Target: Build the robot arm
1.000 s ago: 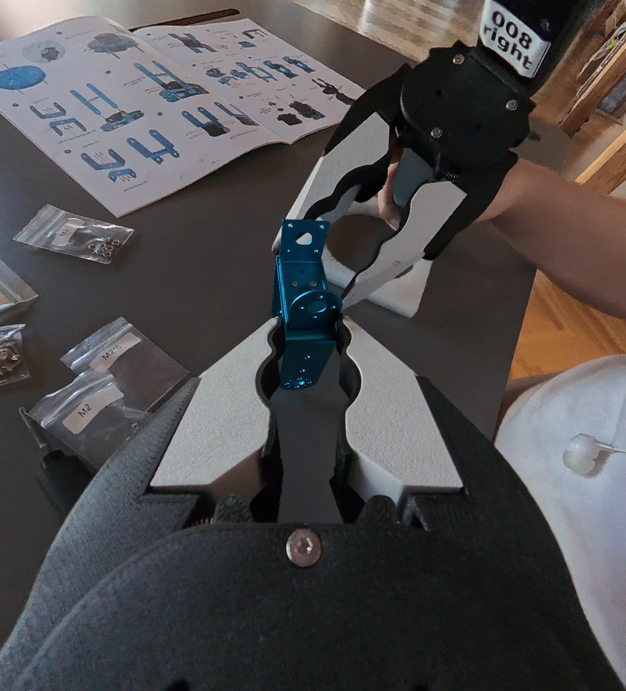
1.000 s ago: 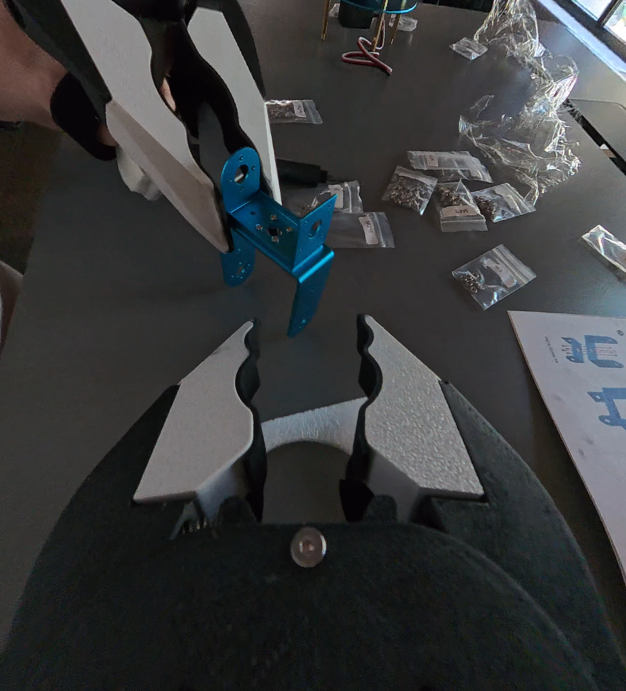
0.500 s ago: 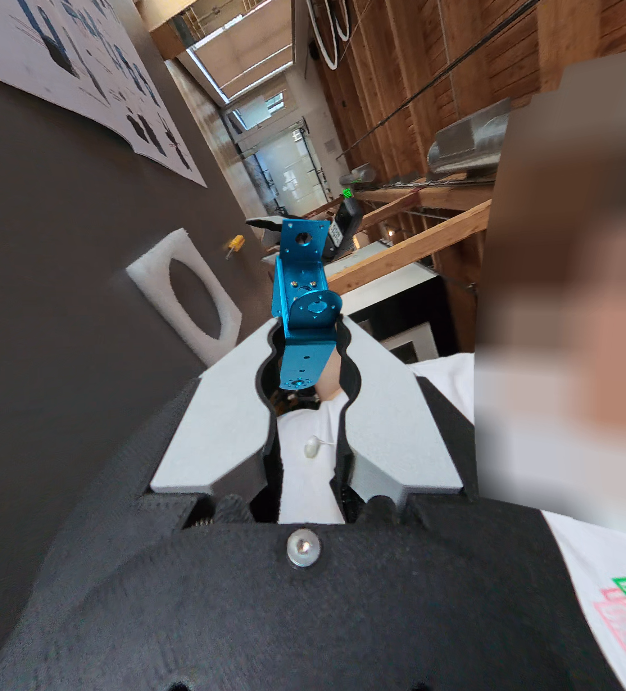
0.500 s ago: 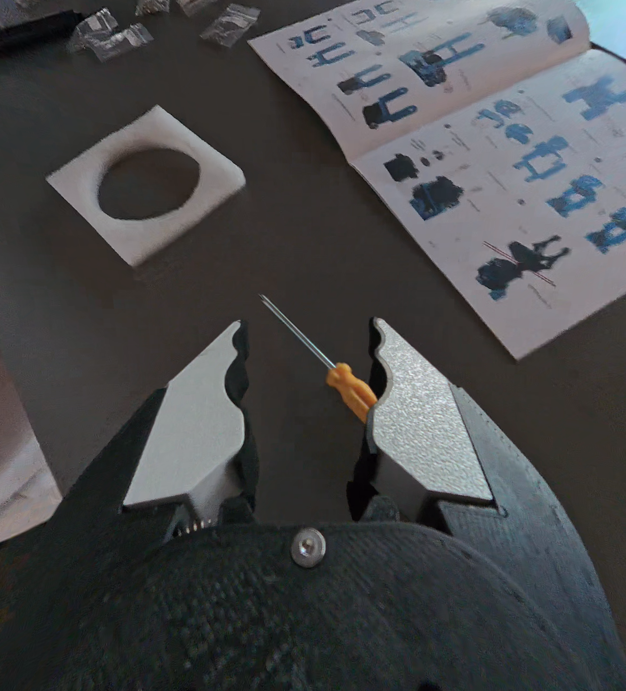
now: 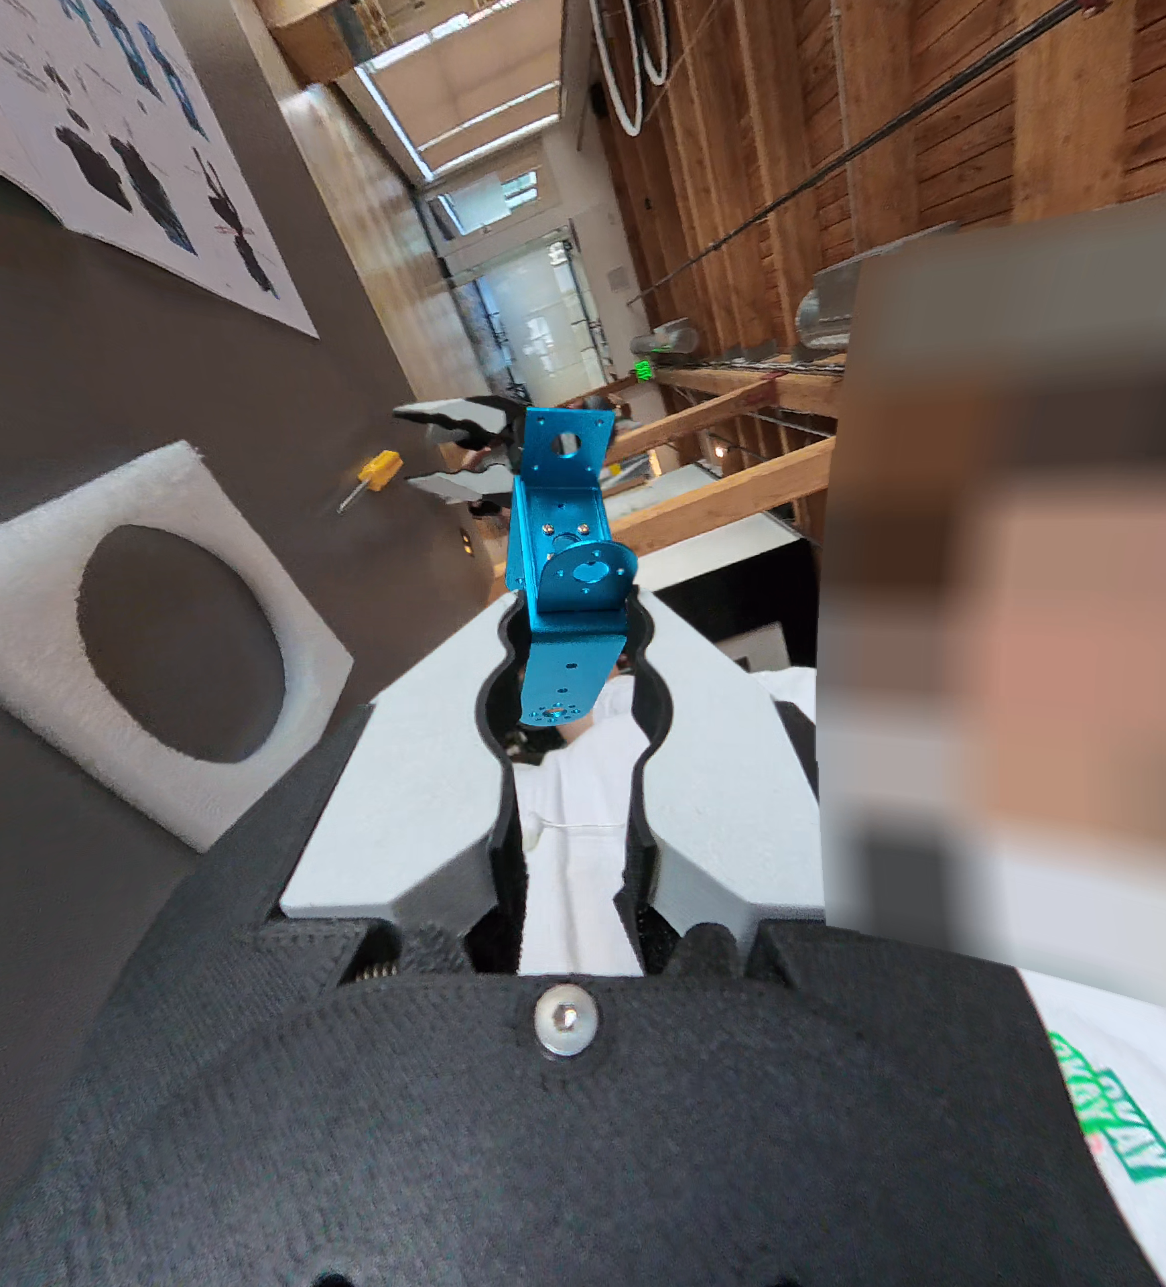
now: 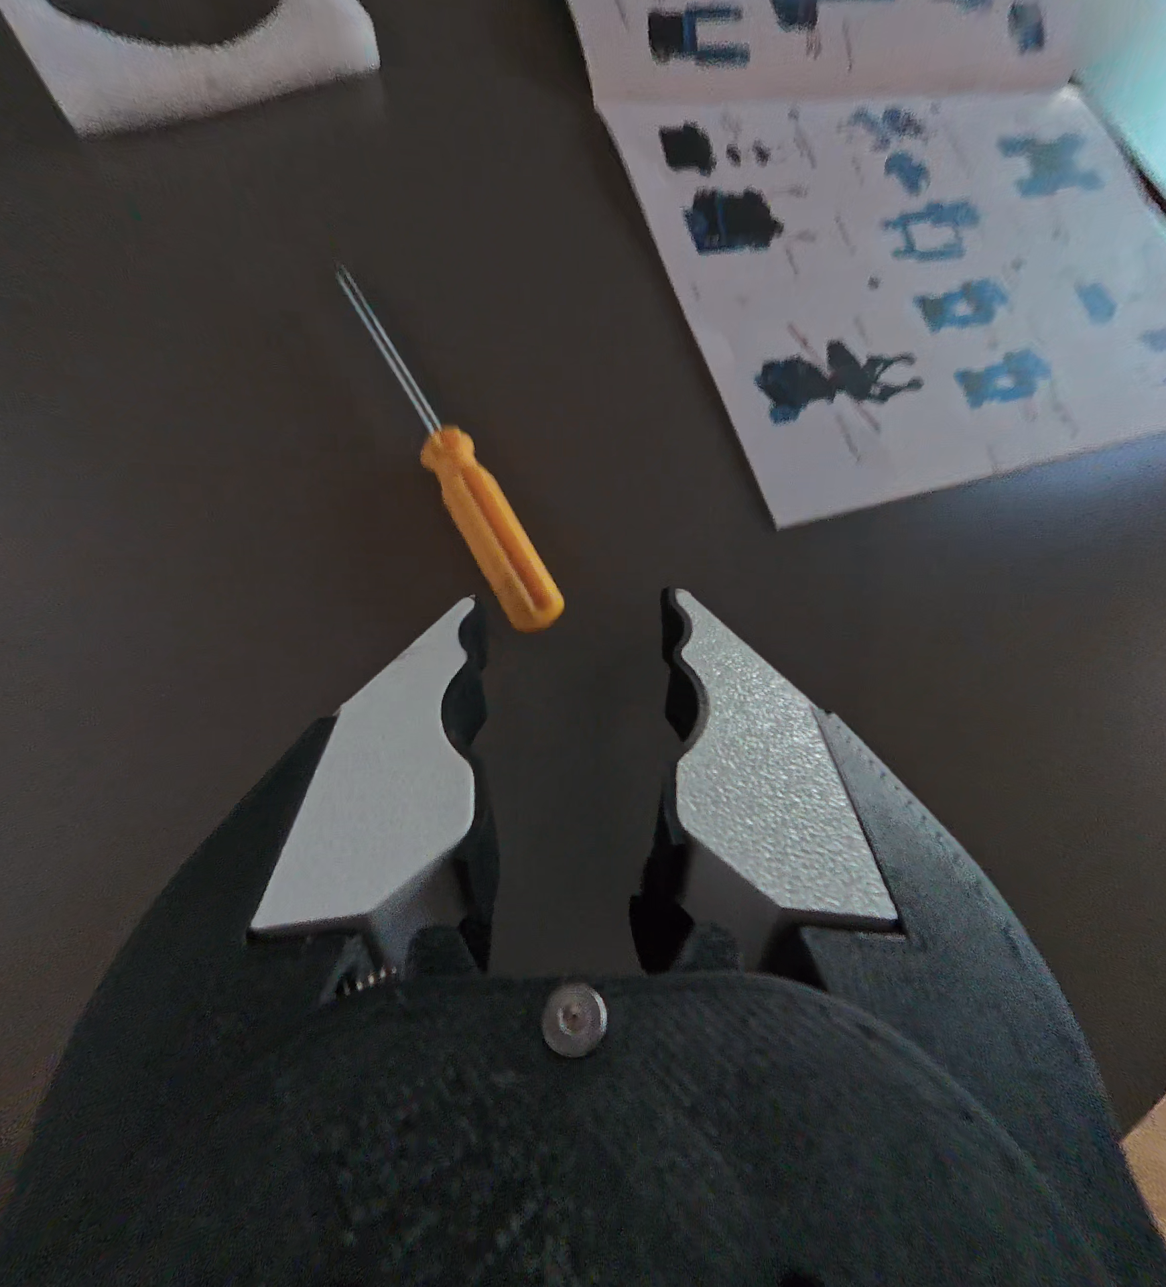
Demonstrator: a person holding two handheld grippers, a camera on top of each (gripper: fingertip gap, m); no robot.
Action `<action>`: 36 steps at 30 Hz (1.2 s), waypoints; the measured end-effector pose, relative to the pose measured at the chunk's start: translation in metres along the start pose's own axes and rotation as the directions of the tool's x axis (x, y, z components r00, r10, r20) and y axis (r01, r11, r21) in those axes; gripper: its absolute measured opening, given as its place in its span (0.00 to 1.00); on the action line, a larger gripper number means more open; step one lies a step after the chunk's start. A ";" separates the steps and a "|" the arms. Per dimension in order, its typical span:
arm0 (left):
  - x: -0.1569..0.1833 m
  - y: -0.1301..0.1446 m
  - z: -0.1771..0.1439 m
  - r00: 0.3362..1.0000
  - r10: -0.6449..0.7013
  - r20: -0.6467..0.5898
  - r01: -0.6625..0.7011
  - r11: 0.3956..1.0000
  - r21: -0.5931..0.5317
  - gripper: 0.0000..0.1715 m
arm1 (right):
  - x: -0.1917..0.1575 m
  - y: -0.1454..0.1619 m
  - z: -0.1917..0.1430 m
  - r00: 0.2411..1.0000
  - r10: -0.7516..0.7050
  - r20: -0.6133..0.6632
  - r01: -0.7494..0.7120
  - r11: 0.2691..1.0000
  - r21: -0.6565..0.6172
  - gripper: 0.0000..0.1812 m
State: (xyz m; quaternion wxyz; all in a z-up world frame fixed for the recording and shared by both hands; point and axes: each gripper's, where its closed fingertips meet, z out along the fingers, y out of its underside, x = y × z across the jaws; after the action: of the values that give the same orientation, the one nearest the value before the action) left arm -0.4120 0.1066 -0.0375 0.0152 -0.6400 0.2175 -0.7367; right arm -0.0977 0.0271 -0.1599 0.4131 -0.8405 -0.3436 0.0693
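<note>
A dark table carries a foam square and an open manual. The left gripper clamps a blue bracket, lifted clear. The right gripper, jaws apart and empty, hovers just short of an orange screwdriver lying flat.

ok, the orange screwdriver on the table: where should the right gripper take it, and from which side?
Probably the handle, not the thin shaft: it is the thick, ribbed part and lies flat on the table with its butt end nearest the open right gripper. Come from above, turned so the fingers close across the handle's width; it now points diagonally away to the left.
</note>
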 end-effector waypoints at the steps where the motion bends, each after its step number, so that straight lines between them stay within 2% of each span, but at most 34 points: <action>1: 0.001 0.000 0.005 1.000 0.021 0.024 -0.021 1.000 0.014 0.15 | -0.003 -0.020 0.001 1.000 -0.021 -0.021 0.022 0.998 0.051 0.26; 5: 0.002 0.001 0.023 0.990 0.096 0.107 -0.104 0.992 0.073 0.15 | -0.036 -0.103 0.008 0.998 -0.065 -0.023 0.069 0.961 0.268 0.24; 9: 0.005 0.001 0.035 0.984 0.117 0.132 -0.138 0.977 0.162 0.15 | -0.079 -0.183 0.016 0.998 -0.043 0.053 0.013 0.881 0.473 0.23; 12: 0.002 0.001 0.042 0.970 0.148 0.191 -0.189 0.958 0.216 0.15 | -0.101 -0.235 0.023 0.996 -0.063 0.055 0.024 0.849 0.528 0.23; 14: 0.005 0.001 0.048 0.964 0.174 0.199 -0.221 0.943 0.248 0.15 | -0.117 -0.254 0.035 0.990 -0.067 0.124 -0.005 0.862 0.507 0.23; 17: 0.010 0.003 0.054 0.952 0.208 0.223 -0.266 0.924 0.273 0.15 | -0.122 -0.262 0.053 0.983 -0.055 0.177 -0.030 0.894 0.448 0.22; 18: 0.011 0.003 0.055 0.949 0.213 0.231 -0.274 0.920 0.278 0.15 | -0.128 -0.266 0.053 0.971 -0.045 0.234 -0.067 0.892 0.448 0.22; 21: 0.014 0.003 0.054 0.948 0.211 0.237 -0.279 0.910 0.307 0.15 | -0.128 -0.272 0.052 0.957 -0.003 0.289 -0.130 0.889 0.440 0.21; 23: 0.016 0.004 0.054 0.955 0.200 0.220 -0.264 0.911 0.316 0.15 | -0.121 -0.273 0.052 0.968 -0.009 0.249 -0.105 0.891 0.442 0.16; 26: 0.016 0.005 0.057 0.960 0.185 0.210 -0.247 0.914 0.323 0.15 | -0.120 -0.276 0.055 0.971 -0.031 0.238 -0.075 0.903 0.423 0.23; 29: 0.018 0.006 0.061 0.963 0.184 0.196 -0.240 0.916 0.322 0.15 | -0.126 -0.273 0.059 0.963 -0.054 0.263 -0.054 0.921 0.386 0.20; 36: 0.018 0.007 0.064 0.966 0.180 0.184 -0.232 0.918 0.320 0.15 | -0.127 -0.271 0.057 0.965 -0.052 0.255 -0.050 0.924 0.379 0.21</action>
State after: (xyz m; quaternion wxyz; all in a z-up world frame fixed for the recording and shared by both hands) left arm -0.3560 0.0759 -0.0179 0.2194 -0.6552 0.1519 -0.7068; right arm -0.3572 0.0983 -0.0169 0.5204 -0.7270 -0.3752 0.2445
